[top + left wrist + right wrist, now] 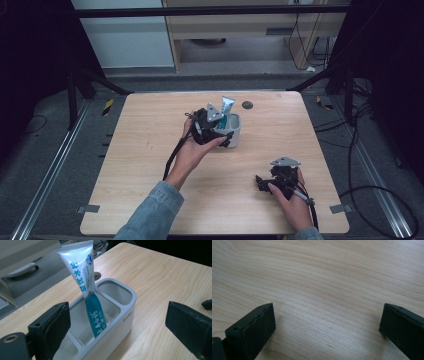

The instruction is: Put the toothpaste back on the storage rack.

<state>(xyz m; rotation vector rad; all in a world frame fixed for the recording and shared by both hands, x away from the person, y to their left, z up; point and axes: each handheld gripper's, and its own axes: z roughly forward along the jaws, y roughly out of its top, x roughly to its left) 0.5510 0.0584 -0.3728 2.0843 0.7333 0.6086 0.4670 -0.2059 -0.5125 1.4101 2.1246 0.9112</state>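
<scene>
One toothpaste tube [86, 282] stands tilted inside the white holder [125, 315], near the far edge of the tabletop [150, 165]. Placing seems done. The left tongs [117, 330] are spread beside the holder, pinching nothing; the right tongs [327, 327], spread too, rest near the right near corner.

The right claw [327, 325] has its two black jaws set wide apart. Between and beyond them lies bare, pale wood-grain desk [324, 277].

table: light wood [150, 165] | floor: grey carpet [45, 165] | behind: pale cabinet [240, 30] | surroundings: dim
</scene>
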